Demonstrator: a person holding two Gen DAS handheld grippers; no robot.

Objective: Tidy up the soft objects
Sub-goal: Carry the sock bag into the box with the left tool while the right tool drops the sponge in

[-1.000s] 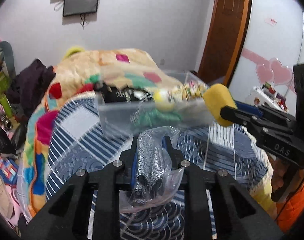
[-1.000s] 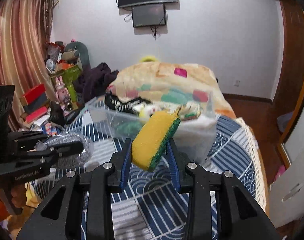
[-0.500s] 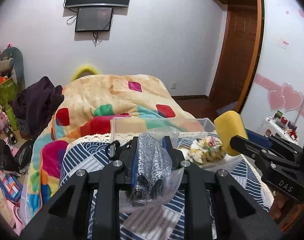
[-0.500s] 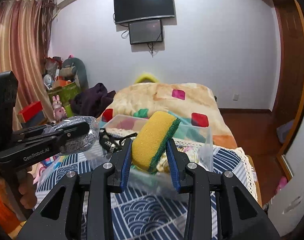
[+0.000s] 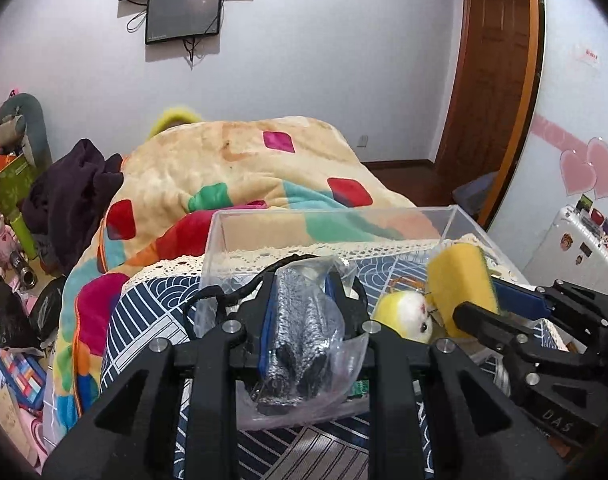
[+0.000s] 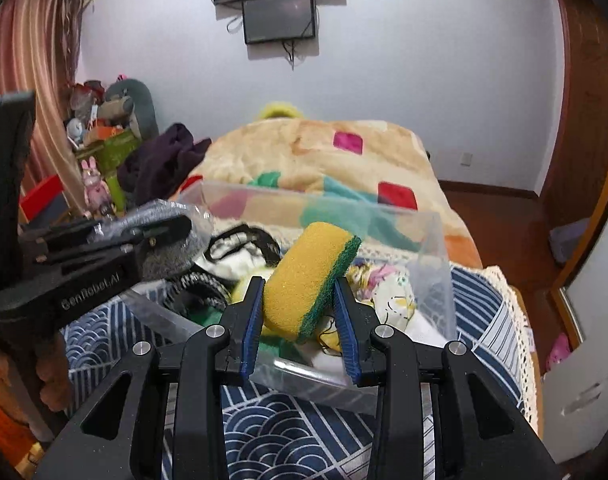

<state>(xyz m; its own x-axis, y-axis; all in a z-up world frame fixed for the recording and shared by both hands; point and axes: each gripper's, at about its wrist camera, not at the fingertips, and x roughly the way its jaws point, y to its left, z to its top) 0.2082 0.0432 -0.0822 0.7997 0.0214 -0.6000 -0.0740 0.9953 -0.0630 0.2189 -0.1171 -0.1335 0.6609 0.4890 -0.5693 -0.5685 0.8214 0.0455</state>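
sponge (image 6: pixel 309 276) clamped in right claw (image 6: pixel 300 308), tilted above bin (image 6: pixel 435 276)

The clear bin (image 6: pixel 439 280) sits on the bed (image 6: pixel 288 424), the blanket (image 6: pixel 343 152) behind it. The left gripper (image 5: pixel 304 316) (with its bagged scrubber (image 5: pixel 304 320)) hangs over the bin's left side; the right gripper (image 6: pixel 300 312) holds the sponge (image 6: pixel 307 280) over its middle.

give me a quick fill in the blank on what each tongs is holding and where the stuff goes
1. The right tongs grip a yellow and green ____.
2. The left tongs grip a grey item sealed in a clear plastic ____.
3. Both tongs hang over a clear ____ that holds soft items on the bed.

Missing words: sponge; bag; bin
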